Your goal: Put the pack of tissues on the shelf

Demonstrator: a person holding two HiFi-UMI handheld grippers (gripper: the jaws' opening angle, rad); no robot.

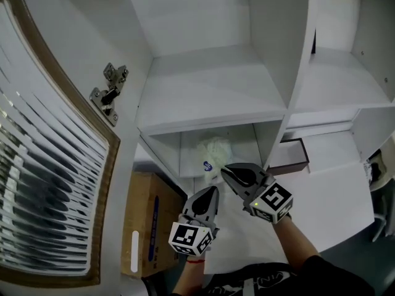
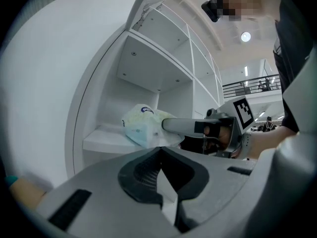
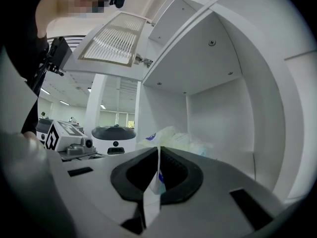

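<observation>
Tissues first: the pack of tissues (image 1: 214, 152) is lying inside the low compartment of the white shelf (image 1: 165, 148), under the wide board. In the left gripper view it is resting on that compartment's floor, close to the front lip rather than deep inside.

I am holding it with the right gripper (image 1: 224, 169), whose jaws are pressed together on a thin fold of the pack's plastic wrapper. The right gripper view shows only film pinched between them, not the body of the pack. The left gripper (image 1: 212, 191) is hanging back, just beside the right one and apart from the pack, with its jaws closed on nothing.

By my reading the placing is nearly done and only the release is missing, which is where I am seeing the trouble. If I am drawing the right gripper back before its jaws are parting, the pinched film will drag the pack to the lip and over it — down toward the cardboard box (image 1: 145, 221) below. A sideways tug could tear the wrapper, since so little of it is in the grip. Because the pack is sitting so near the edge, a nudge from the left gripper could also tip it out.
</observation>
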